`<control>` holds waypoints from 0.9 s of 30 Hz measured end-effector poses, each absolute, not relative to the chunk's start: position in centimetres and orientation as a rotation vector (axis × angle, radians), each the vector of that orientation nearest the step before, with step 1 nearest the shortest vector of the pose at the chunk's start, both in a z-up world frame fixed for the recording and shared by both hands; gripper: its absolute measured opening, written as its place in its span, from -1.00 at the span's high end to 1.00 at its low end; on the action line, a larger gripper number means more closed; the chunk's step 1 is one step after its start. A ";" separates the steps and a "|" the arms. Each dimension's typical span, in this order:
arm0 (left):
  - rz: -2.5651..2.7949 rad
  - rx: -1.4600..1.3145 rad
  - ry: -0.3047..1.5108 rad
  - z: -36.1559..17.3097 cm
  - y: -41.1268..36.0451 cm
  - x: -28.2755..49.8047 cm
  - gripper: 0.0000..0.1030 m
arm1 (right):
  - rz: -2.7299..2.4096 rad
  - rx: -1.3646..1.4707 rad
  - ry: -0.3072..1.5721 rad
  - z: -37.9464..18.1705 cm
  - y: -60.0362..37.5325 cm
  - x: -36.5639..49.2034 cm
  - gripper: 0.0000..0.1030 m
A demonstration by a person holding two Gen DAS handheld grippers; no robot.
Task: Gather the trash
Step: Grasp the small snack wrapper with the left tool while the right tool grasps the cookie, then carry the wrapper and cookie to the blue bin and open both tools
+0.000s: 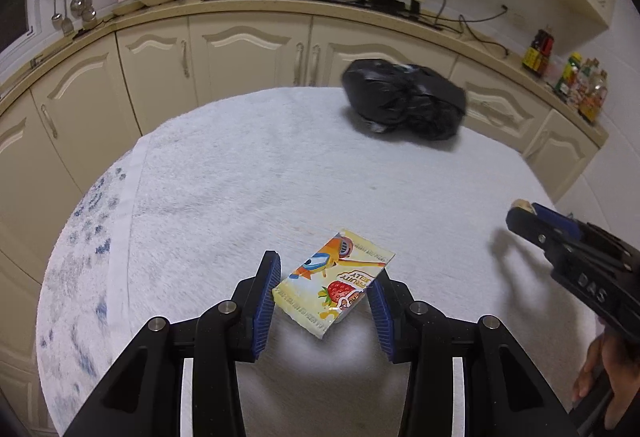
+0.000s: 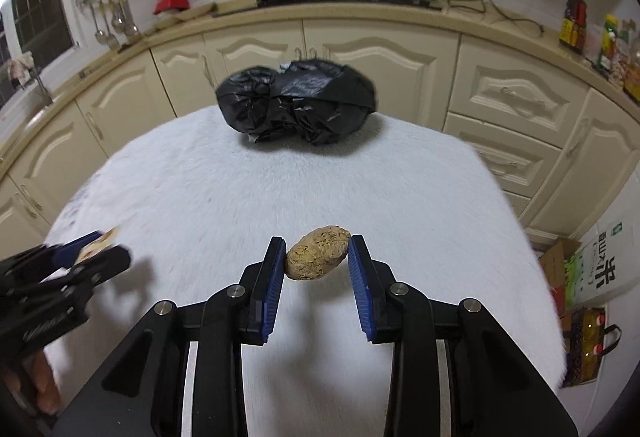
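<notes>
A yellow fruit jelly wrapper (image 1: 333, 287) with a strawberry print sits between the fingers of my left gripper (image 1: 326, 287), which is shut on it, held just above the white table (image 1: 248, 173). My right gripper (image 2: 317, 259) is shut on a tan crumbly lump (image 2: 318, 253) and holds it above the table. A crumpled black trash bag (image 1: 404, 99) lies at the table's far edge; it also shows in the right wrist view (image 2: 296, 105). The right gripper shows at the right of the left wrist view (image 1: 524, 215), the left gripper at the left of the right wrist view (image 2: 92, 249).
The table is covered by a white fluffy cloth (image 2: 320, 177) with a blue pattern at its left (image 1: 92, 233). Cream kitchen cabinets (image 1: 248, 53) run behind it. A cardboard box and bags (image 2: 584, 277) stand on the floor to the right.
</notes>
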State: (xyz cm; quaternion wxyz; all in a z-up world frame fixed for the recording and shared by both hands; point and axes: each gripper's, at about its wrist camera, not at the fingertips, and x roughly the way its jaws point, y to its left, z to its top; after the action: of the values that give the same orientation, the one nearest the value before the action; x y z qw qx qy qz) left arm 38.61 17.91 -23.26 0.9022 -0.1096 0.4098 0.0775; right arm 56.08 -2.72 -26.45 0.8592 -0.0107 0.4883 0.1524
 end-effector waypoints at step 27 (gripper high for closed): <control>-0.420 0.069 1.039 -26.5 -25.0 40.0 0.24 | -0.087 0.306 0.956 -24.5 -37.8 33.5 0.37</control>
State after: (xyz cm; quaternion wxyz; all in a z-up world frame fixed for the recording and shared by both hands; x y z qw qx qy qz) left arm 39.98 -24.98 -26.50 0.8465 0.0327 0.4926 -0.1991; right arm 33.45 -37.76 -24.49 0.8757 0.1467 0.4582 -0.0418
